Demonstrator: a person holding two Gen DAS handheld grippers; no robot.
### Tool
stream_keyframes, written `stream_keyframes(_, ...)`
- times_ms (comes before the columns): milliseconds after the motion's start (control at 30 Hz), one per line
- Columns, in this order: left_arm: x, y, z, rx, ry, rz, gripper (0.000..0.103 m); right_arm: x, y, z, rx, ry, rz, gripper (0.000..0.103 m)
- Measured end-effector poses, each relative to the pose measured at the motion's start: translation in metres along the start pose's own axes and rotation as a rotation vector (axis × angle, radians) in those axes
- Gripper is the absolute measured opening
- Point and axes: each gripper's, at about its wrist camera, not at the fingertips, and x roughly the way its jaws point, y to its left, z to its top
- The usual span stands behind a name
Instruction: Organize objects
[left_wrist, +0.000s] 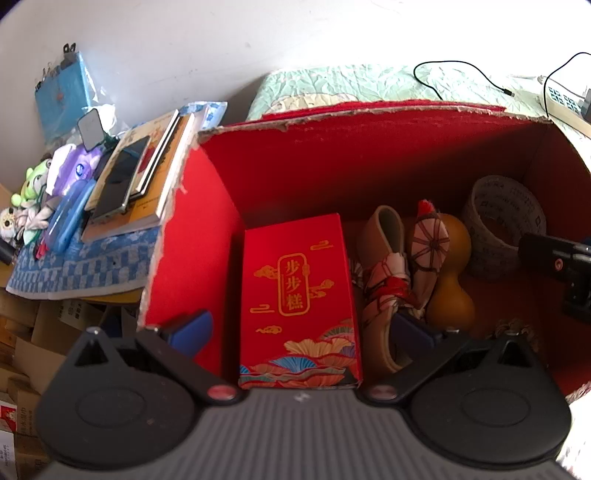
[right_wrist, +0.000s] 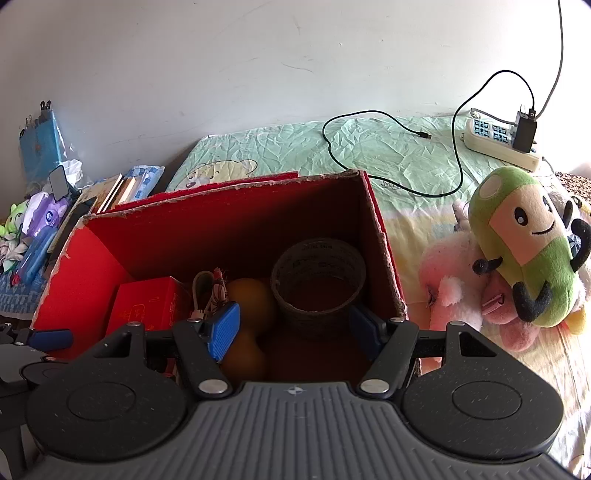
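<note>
Left gripper (left_wrist: 301, 334): nearest the lens, its blue-padded jaws stood wide apart and held nothing, poised above the near left part of the box, one pad either side of the carton without clearly touching it.
Right gripper (right_wrist: 295, 326): jaws likewise spread and empty, hanging over the near right part of the box, the tape roll just beyond them.
Box: the open red cardboard box with torn edges (left_wrist: 207, 192) sat on the bed and already held the sorted things.
Contents, near to far: a red printed carton with gold characters (left_wrist: 297, 299) stood at the left; a patterned cloth shoe with a tan sole (left_wrist: 384, 266) lay just beside it; a smooth orange-brown gourd (left_wrist: 452, 291) lay next to the shoe; a pale roll of printed tape (left_wrist: 506, 225) rested in the far right corner.
Beside the box: a green and cream plush toy (right_wrist: 528, 251) lay on pink plush toys (right_wrist: 454, 291) on the bed to the right, outside the box.
Farther off: a stack of books (left_wrist: 144, 177) lay left of the box, and a white power strip (right_wrist: 498, 144) with a black cable lay on the green quilt.
Step in hand: probably between placements, both tools empty over the box.
Next move: likely to lift the right gripper clear of the box wall, swing right to the green plush, and close gently on its soft body.
</note>
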Motion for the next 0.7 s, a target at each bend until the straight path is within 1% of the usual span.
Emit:
stream_keyframes(367, 0.0006, 0.0004, 0.0003, 0.004, -0.002, -0.010, 0.103, -0.0004, 0.0006, 0.0002, 0.000, 0.000, -0.001, 0.068)
stream_keyframes(567, -0.0009, -0.0013, 0.0000, 0.015, -0.028, -0.003, 0.100, 0.0005, 0.0000, -0.0006, 0.001, -0.001, -0.002, 0.068)
stream_keyframes(633, -0.0026, -0.0026, -0.0004, 0.024, -0.044, 0.013, 0.100, 0.0007, 0.0001, -0.0004, 0.000, -0.001, -0.002, 0.068)
stream_keyframes(700, -0.0028, -0.0025, 0.0002, 0.022, -0.044, 0.011, 0.100, 0.0008, -0.0004, -0.0007, -0.001, -0.002, -0.002, 0.068)
